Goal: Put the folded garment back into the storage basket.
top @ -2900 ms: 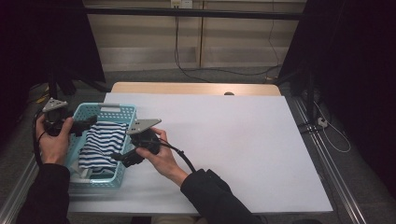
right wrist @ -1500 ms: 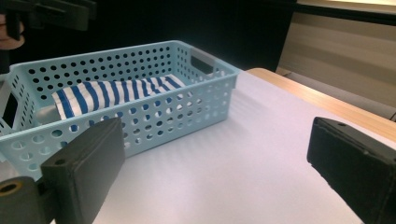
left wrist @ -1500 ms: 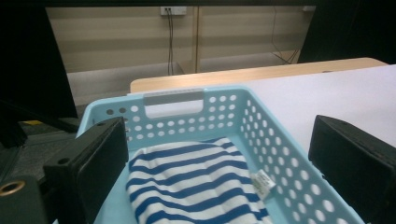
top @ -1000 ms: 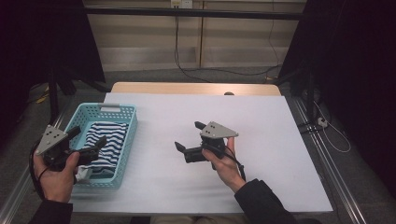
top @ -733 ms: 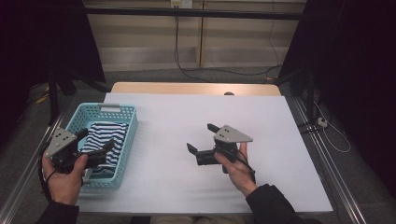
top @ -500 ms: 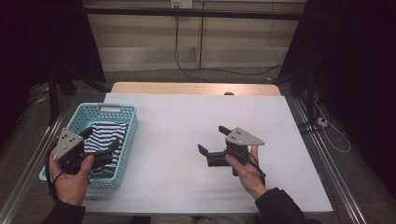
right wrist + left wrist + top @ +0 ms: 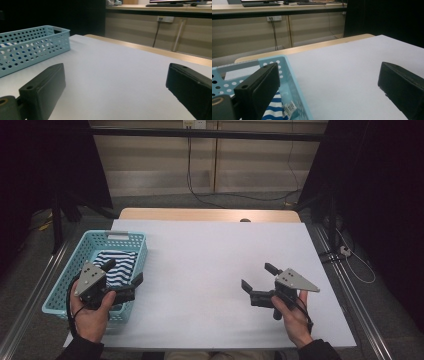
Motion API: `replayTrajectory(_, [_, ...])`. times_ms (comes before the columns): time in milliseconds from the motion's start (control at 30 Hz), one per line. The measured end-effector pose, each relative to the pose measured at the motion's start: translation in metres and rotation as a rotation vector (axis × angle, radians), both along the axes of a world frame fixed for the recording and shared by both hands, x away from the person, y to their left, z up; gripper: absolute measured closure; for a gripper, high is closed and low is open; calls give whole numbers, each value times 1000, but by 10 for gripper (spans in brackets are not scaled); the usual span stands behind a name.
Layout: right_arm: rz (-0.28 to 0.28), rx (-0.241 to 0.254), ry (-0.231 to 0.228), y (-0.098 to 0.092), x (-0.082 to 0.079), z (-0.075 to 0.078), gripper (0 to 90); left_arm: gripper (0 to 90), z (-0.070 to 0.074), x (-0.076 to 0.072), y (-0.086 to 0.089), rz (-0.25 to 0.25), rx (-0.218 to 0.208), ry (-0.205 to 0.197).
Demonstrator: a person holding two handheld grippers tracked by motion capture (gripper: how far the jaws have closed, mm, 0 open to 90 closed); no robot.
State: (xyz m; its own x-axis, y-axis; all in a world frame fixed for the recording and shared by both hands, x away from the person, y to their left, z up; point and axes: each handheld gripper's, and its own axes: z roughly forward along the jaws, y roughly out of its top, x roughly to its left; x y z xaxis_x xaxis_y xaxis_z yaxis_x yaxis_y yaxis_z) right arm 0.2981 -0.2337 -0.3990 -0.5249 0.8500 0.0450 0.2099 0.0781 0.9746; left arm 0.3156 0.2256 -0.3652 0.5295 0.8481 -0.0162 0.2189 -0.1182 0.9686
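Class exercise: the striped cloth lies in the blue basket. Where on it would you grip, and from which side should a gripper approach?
Grip the raised fold near the middle of the striped cloth, coming straight down from above. The blue basket has walls on every side, so no sideways approach is likely to work. The cloth lies loosely folded, so its upper layers should pinch easily. The open left gripper is nearest.

There was one blue basket point(image 7: 131, 240) holding one striped cloth point(image 7: 116, 266), one white table point(image 7: 210, 260), and two grippers, a left gripper point(image 7: 123, 278) and a right gripper point(image 7: 259, 276), both empty.

Left gripper point(image 7: 329, 87) jaws spread over basket point(image 7: 292, 82) rim; striped cloth point(image 7: 273, 110) inside.
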Motion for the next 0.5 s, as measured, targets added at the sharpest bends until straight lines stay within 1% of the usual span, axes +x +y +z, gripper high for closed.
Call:
replayTrajectory(33, [-22, 0, 2, -5, -3, -1, 7, 41, 0, -1, 0, 1, -4, -3])
replayTrajectory(67, [-40, 10, 5, -8, -5, -1, 0, 41, -1, -2, 0, 2, -1, -3])
replayTrajectory(133, [-63, 13, 8, -16, -9, -2, 1, 41, -2, -4, 0, 3, -11, -5])
replayTrajectory(200, [-78, 21, -1, -23, -13, -2, 0, 41, -3, -7, 0, 4, -15, -8])
replayTrajectory(267, [-109, 26, -5, -32, -18, -3, 0, 41, -6, -9, -1, -3, -15, -4])
replayTrajectory(367, [-132, 22, -4, -41, -26, -5, 0, 41, -11, -12, -1, -1, -21, 0])
replayTrajectory(433, [-145, 33, -3, -47, -30, -7, 0, 41, -13, -14, 0, 2, -17, 4])
replayTrajectory(467, [-152, 22, -7, -50, -32, -9, 2, 41, -14, -15, 0, 8, -23, 1])
replayTrajectory(500, [-168, 23, -9, -54, -34, -10, 3, 41, -14, -16, 1, 10, -22, 1])
